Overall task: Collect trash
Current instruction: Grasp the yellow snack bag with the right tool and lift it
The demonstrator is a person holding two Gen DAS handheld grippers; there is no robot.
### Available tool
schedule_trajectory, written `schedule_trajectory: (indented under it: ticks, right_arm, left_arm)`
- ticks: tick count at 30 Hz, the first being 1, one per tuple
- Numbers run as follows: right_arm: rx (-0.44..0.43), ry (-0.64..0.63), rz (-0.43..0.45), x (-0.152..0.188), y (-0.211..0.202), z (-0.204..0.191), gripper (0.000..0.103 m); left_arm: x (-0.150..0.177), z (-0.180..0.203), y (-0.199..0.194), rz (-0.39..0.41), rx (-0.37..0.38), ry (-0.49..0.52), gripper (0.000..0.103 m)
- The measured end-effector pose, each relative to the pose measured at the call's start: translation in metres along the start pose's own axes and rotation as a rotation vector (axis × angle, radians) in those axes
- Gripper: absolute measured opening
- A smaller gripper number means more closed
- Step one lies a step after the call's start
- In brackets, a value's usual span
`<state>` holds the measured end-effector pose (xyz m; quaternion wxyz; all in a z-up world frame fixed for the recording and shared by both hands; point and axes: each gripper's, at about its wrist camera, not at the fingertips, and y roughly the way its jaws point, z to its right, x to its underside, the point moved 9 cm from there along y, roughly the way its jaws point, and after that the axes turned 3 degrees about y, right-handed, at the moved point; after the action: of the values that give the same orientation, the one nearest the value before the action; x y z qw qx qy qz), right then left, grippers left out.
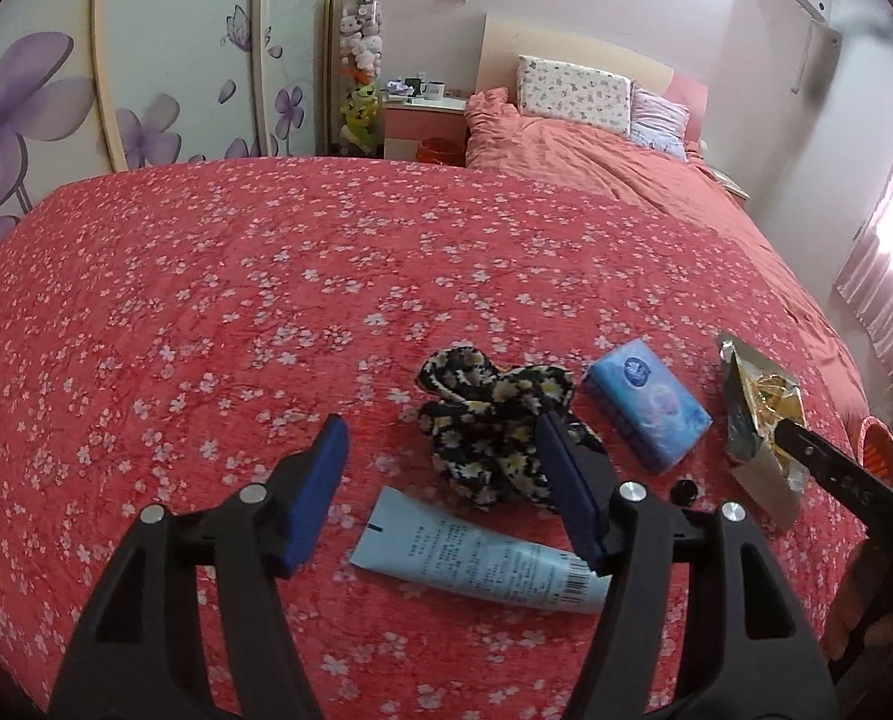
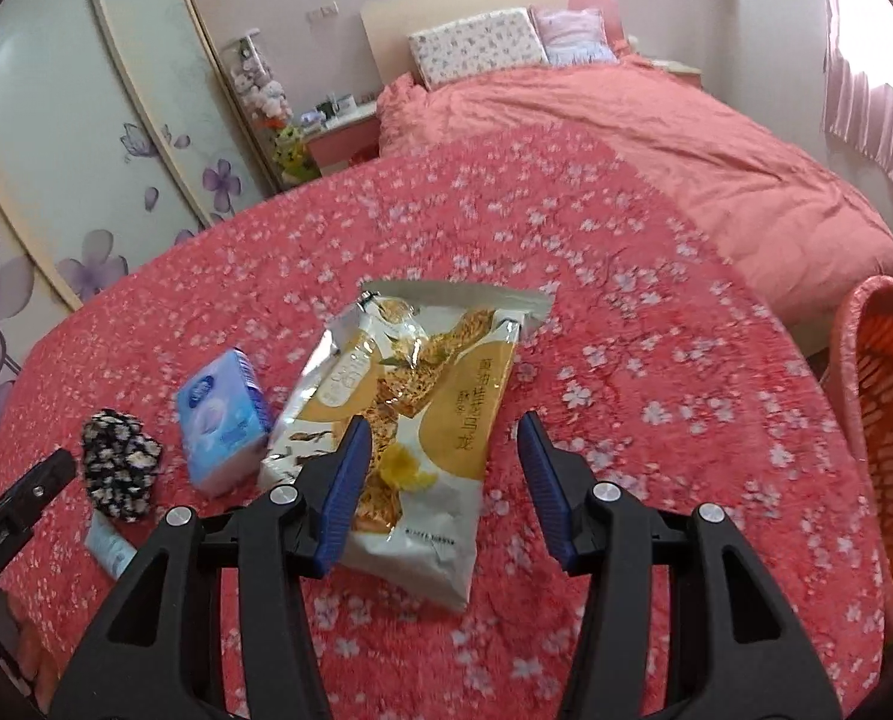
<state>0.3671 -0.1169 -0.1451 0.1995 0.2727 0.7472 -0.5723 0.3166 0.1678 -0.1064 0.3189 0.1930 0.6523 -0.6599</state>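
The trash on the bed (image 1: 146,300) was most plainly the torn-open snack bag (image 2: 410,420), lying flat on the flowered red cover at the centre of the right wrist view, its torn mouth toward twelve o'clock. The right hand-held gripper (image 2: 440,480) hovered above the bag's lower half with its jaws apart and nothing between the pads; the left pad sat over the bag's middle and the right pad over bare cover at about three o'clock of it. To take the bag well, I judged the gripper should shift toward nine o'clock so both pads straddle a raised edge or crease, then pinch firmly, since slick foil lying flat gives little to bite. The orange basket (image 2: 890,420) stood at three o'clock beside the bed, probably the place for trash, though the blur there made that uncertain. The left hand-held gripper (image 1: 440,492) also stood open and empty, tilted down over the pale blue tube (image 1: 482,564), with the floral cloth bundle (image 1: 494,420) at twelve o'clock of the tube and the blue tissue pack (image 1: 647,408) at two o'clock. A small black cap (image 1: 684,491) lay just beside the tube's end. Both grippers pointed steeply down at the bed.
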Motion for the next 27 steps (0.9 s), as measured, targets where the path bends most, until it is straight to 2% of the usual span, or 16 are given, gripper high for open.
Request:
schedule_trajectory:
  ticks: [2,5,7,10,14,18,27]
  right_arm:
    - [0.012,-0.001,-0.012,0.003,0.003,0.003,0.049]
    - [0.035,-0.034,-0.004,0.009,0.004,-0.001,0.027]
    - [0.038,-0.054,0.002,0.01,0.004,-0.004,0.018]
    - [0.038,-0.063,0.028,0.009,-0.004,-0.005,0.01]
    - [0.081,-0.065,0.094,0.0,-0.025,0.004,0.005]
    - [0.126,-0.042,0.151,-0.009,-0.043,0.022,0.005]
    - [0.152,-0.009,0.174,-0.012,-0.053,0.045,0.005]
  left_arm:
    - [0.002,-0.003,0.001,-0.002,0.003,-0.002,0.064]
    - [0.001,-0.004,0.002,-0.004,0.01,-0.002,0.064]
    - [0.001,-0.002,0.003,-0.007,0.012,-0.001,0.065]
    - [-0.001,0.0,0.006,-0.012,0.019,0.001,0.066]
    - [-0.003,0.005,0.01,-0.017,0.024,0.005,0.067]
    - [-0.003,0.012,0.014,-0.025,0.021,0.02,0.067]
    - [0.0,0.021,0.029,-0.064,0.008,0.021,0.067]
